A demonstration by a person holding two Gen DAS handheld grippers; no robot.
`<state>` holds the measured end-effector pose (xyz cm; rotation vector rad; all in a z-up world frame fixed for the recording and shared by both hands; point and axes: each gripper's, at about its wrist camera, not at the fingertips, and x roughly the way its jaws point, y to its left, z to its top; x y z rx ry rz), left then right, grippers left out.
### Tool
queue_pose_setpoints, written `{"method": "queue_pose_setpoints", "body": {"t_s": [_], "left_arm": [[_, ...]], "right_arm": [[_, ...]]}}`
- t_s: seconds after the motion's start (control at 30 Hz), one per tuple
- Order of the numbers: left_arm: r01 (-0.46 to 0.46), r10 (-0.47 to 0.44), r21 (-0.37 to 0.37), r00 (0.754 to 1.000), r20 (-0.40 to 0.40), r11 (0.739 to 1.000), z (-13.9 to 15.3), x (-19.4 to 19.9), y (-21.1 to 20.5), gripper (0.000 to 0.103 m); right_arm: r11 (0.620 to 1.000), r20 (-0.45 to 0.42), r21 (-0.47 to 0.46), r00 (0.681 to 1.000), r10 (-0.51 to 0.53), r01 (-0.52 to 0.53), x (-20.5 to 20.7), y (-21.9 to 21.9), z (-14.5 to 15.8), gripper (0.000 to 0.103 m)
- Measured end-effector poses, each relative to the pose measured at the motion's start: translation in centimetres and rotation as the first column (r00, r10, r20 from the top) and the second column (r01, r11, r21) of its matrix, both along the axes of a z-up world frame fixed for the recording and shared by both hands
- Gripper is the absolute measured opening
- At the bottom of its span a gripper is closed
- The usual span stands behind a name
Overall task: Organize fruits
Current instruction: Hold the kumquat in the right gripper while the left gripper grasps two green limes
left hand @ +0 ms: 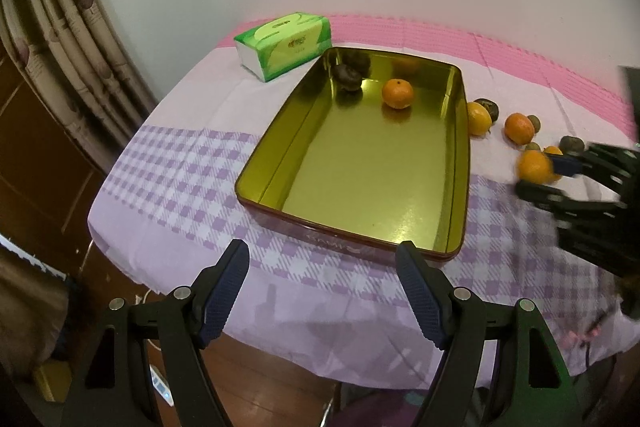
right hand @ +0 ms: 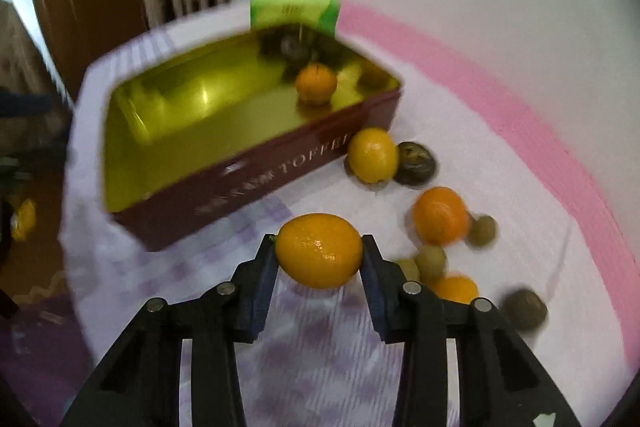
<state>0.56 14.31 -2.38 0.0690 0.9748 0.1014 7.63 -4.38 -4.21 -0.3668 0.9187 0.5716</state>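
Now R gripper (right hand: 319, 251) clamped on orange (right hand: 319, 250), L gripper (left hand: 322, 291) wide, empty

The gold-lined rectangular tin (left hand: 362, 163) has a mostly bare floor; only an orange mandarin (left hand: 397, 93) and a dark round fruit (left hand: 348, 77) occupy its far end. A green tissue pack (left hand: 286, 43) blocks the far corner. Loose citrus and small dark fruits (right hand: 440, 215) crowd the cloth beside the tin's side wall.

Left wrist view angled down over the tin (left hand: 360, 163) from the near edge, right wrist view close beside it, sharing tin
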Motion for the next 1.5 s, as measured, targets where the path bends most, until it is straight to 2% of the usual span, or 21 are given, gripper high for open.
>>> {"method": "queue_pose_setpoints", "body": {"t_s": [0.1, 0.23, 0.33, 0.47, 0.63, 0.73, 0.83, 0.93, 1.03, 1.13, 1.3, 1.37, 1.4, 1.5], "left_arm": [[0.036, -0.036, -0.008, 0.999, 0.009, 0.999, 0.1, -0.3, -0.6, 0.076], [0.150, -0.150, -0.022, 0.988, 0.033, 0.988, 0.3, -1.1, -2.7, 0.076], [0.288, -0.286, -0.064, 0.957, 0.036, 0.955, 0.5, -1.7, -5.2, 0.076], [0.423, -0.421, -0.103, 0.906, 0.042, 0.900, 0.8, -1.6, -8.4, 0.076], [0.500, -0.498, -0.128, 0.866, 0.050, 0.857, 1.3, 1.7, -12.2, 0.076], [0.514, -0.519, -0.141, 0.855, 0.007, 0.846, 0.4, 4.9, -14.0, 0.076], [0.556, -0.563, -0.120, 0.826, -0.030, 0.823, -1.0, 7.5, -16.0, 0.076], [0.561, -0.566, -0.077, 0.822, -0.064, 0.824, -2.5, 9.3, -17.0, 0.076], [0.549, -0.560, -0.130, 0.826, -0.072, 0.826, -3.5, 11.0, -17.1, 0.073], [0.534, -0.555, -0.177, 0.826, -0.097, 0.827, -4.3, 12.6, -17.2, 0.061], [0.531, -0.560, -0.197, 0.817, -0.137, 0.824, -5.7, 14.4, -17.8, 0.052], [0.538, -0.569, -0.202, 0.809, -0.151, 0.819, -6.2, 14.7, -18.2, 0.043], [0.543, -0.576, -0.209, 0.802, -0.159, 0.813, -6.5, 14.7, -18.4, 0.035], [0.567, -0.585, -0.150, 0.798, -0.147, 0.810, -6.4, 14.2, -19.2, 0.025]], "right_arm": [[0.991, 0.034, 0.061, 0.992, -0.121, 0.119, -2.7, -4.3, 1.2, 0.037], [0.940, 0.049, 0.060, 0.940, -0.338, 0.335, -4.2, -12.2, 0.6, 0.037], [0.888, 0.079, 0.043, 0.885, -0.459, 0.457, -4.4, -17.1, 0.1, 0.037], [0.835, 0.057, 0.059, 0.833, -0.550, 0.547, -3.8, -21.0, -1.4, 0.037], [0.808, 0.025, 0.093, 0.810, -0.586, 0.581, -3.8, -22.0, -3.1, 0.037], [0.799, 0.018, 0.128, 0.804, -0.594, 0.587, -4.3, -22.6, -3.1, 0.038], [0.796, 0.000, 0.146, 0.805, -0.593, 0.587, -4.5, -22.9, -3.1, 0.038], [0.796, -0.014, 0.154, 0.807, -0.590, 0.585, -4.3, -23.0, -3.1, 0.038], [0.795, -0.021, 0.160, 0.808, -0.589, 0.585, -4.1, -23.0, -3.2, 0.039], [0.793, -0.029, 0.170, 0.807, -0.590, 0.585, -4.3, -23.3, -3.1, 0.039], [0.790, -0.034, 0.179, 0.806, -0.591, 0.586, -4.3, -23.4, -3.2, 0.040], [0.787, -0.039, 0.187, 0.804, -0.593, 0.589, -4.2, -23.5, -3.2, 0.040], [0.786, -0.038, 0.187, 0.804, -0.593, 0.589, -4.2, -23.5, -3.2, 0.040], [0.786, -0.039, 0.187, 0.804, -0.594, 0.590, -4.2, -23.5, -3.2, 0.040]]}}
